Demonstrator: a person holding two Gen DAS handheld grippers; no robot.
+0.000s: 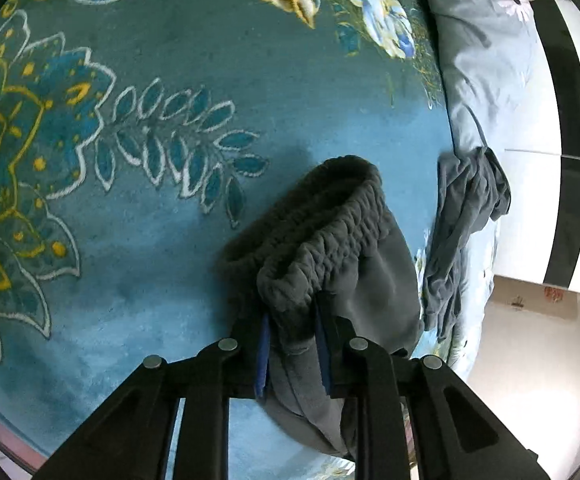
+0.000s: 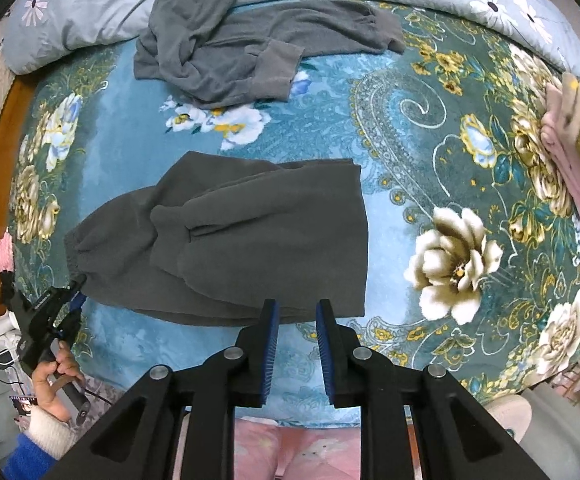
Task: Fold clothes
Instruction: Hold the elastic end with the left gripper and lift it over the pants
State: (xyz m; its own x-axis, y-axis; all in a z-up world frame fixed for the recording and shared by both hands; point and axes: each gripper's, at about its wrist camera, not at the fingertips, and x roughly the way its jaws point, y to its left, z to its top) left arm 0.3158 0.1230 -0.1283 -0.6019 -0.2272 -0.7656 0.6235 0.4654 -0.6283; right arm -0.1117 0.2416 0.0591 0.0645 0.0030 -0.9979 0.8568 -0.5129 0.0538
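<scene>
My left gripper is clamped on the elastic waistband of the dark grey trousers lying half-folded mid-blanket, while my right gripper hangs empty, jaws slightly apart, just off their near edge; I should keep the waistband taut and level.

Folded trousers lie on the blanket, before the crumpled top.

Soft indoor light, overexposed right edge, fisheye-warped rims

Two grey garments, two claws
</scene>
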